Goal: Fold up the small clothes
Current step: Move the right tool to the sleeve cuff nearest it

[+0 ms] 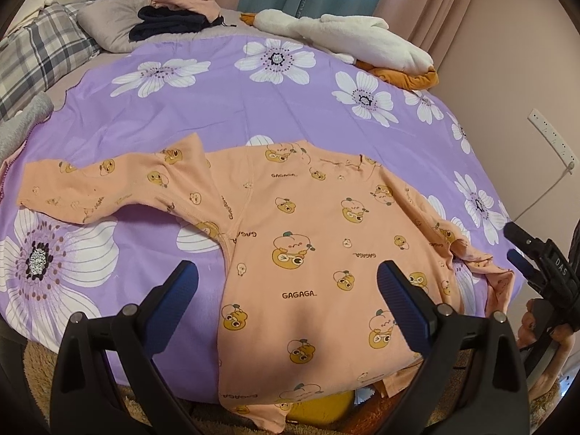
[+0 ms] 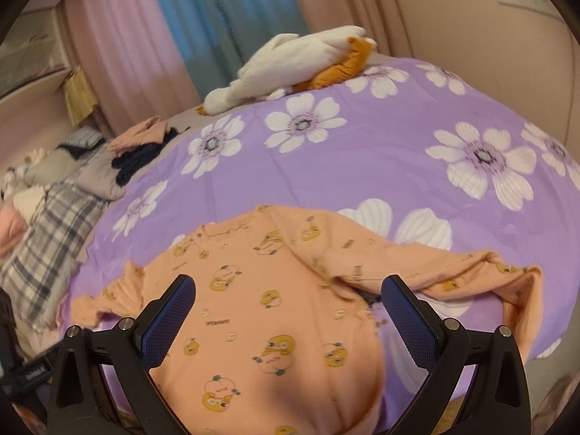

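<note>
Nearest the lenses, the left gripper (image 1: 288,304) stood with its blue-padded fingers spread wide and nothing between them, and the right gripper (image 2: 288,319) was equally wide apart and held nothing. Both hung above the hem of the peach top (image 1: 311,253), a soft knit printed with cartoon chicks and "GAGAGA" lettering. It lay spread on the purple floral cover (image 1: 217,108), its hem draped over the bed's near edge. One sleeve (image 1: 90,188) lay stretched out flat to the left; the other sleeve (image 2: 471,272) was rumpled and curled near the bed's right edge. Beyond the collar, a broad stretch of smooth cover lay open. Farther back sat a plaid pillow (image 1: 40,50), a folded dark-and-peach clothes pile (image 1: 174,14) and a fluffy white plush goose (image 1: 348,36), before pink and blue curtains (image 2: 163,29).
</note>
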### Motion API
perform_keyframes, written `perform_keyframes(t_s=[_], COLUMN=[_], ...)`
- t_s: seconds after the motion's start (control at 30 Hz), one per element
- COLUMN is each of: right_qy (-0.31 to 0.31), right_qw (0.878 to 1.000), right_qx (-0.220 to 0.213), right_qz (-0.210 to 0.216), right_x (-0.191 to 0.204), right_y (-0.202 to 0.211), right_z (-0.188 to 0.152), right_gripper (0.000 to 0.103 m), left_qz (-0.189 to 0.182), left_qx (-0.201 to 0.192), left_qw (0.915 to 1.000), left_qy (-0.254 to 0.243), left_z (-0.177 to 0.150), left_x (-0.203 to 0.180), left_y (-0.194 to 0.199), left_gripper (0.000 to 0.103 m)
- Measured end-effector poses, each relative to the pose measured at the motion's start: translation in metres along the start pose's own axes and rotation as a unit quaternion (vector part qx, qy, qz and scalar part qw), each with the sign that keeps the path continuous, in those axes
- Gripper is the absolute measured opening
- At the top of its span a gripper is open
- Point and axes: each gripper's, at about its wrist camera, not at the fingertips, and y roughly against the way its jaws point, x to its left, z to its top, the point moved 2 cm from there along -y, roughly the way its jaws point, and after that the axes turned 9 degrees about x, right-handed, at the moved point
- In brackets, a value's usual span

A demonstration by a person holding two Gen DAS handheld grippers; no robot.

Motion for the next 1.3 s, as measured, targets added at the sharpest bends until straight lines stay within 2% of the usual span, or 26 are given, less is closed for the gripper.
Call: perform_keyframes(t_s=[0.17, 0.27, 0.37, 0.43, 0.47, 0.53, 0.63, 0.7, 0.73, 0.77, 0.83, 0.97, 1.07, 1.13, 1.23, 1.3], right_qy=[-0.078, -0.132, -0.170, -0.189, -0.204, -0.217, -0.225, -0.225, -0.222, -0.215, -0.190, -0.107, -0.054, -0.008, 0.070, 0.076], right_qw=[0.996, 0.989, 0.979, 0.975, 0.974, 0.972, 0.968, 0.967, 0.968, 0.969, 0.974, 0.989, 0.993, 0.991, 0.979, 0.977], right_qx=[-0.007, -0.007, 0.007, 0.024, 0.035, 0.051, 0.051, 0.068, 0.078, 0.082, 0.077, 0.029, -0.032, -0.075, -0.119, -0.109], right_qz=[-0.035, -0.069, -0.107, -0.110, -0.095, -0.069, -0.096, -0.102, -0.093, -0.088, -0.097, -0.102, -0.104, -0.110, -0.153, -0.164], right_x=[-0.058, -0.101, -0.135, -0.152, -0.161, -0.168, -0.177, -0.181, -0.180, -0.180, -0.177, -0.157, -0.142, -0.134, -0.128, -0.138], right_y=[0.009, 0.016, 0.014, 0.008, 0.002, -0.005, -0.007, -0.015, -0.020, -0.022, -0.023, -0.007, 0.017, 0.030, 0.032, 0.024], right_z=[0.003, -0.002, -0.010, -0.014, -0.016, -0.019, -0.020, -0.020, -0.019, -0.016, -0.003, 0.062, 0.110, 0.138, 0.147, 0.134], right_gripper=[0.101, 0.095, 0.094, 0.092, 0.087, 0.083, 0.083, 0.069, 0.045, 0.027, 0.013, 0.012, 0.012, 0.012, 0.013, 0.013], left_qz=[0.005, 0.006, 0.009, 0.013, 0.015, 0.018, 0.020, 0.022, 0.024, 0.025, 0.027, 0.032, 0.034, 0.037, 0.038, 0.041], left_qx=[0.020, 0.035, 0.048, 0.058, 0.062, 0.065, 0.069, 0.072, 0.073, 0.073, 0.074, 0.076, 0.075, 0.076, 0.082, 0.087], left_qw=[0.9998, 0.9993, 0.9987, 0.9982, 0.9979, 0.9977, 0.9974, 0.9971, 0.9971, 0.9970, 0.9969, 0.9966, 0.9966, 0.9964, 0.9959, 0.9954], left_qy=[0.003, 0.006, 0.009, 0.011, 0.010, 0.008, 0.006, 0.006, 0.007, 0.007, 0.008, 0.008, 0.008, 0.008, 0.004, 0.002], left_z=[0.001, 0.002, 0.003, 0.003, 0.003, 0.003, 0.003, 0.004, 0.005, 0.006, 0.007, 0.008, 0.008, 0.008, 0.007, 0.007], left_x=[0.005, 0.008, 0.009, 0.009, 0.009, 0.008, 0.007, 0.007, 0.007, 0.007, 0.006, 0.005, 0.004, 0.002, 0.001, 0.000], left_y=[-0.016, -0.027, -0.037, -0.044, -0.046, -0.048, -0.052, -0.054, -0.055, -0.056, -0.057, -0.058, -0.058, -0.059, -0.062, -0.064], left_gripper=[0.098, 0.097, 0.097, 0.096, 0.096, 0.096, 0.096, 0.096, 0.096, 0.096, 0.096, 0.096, 0.096, 0.096, 0.096, 0.096])
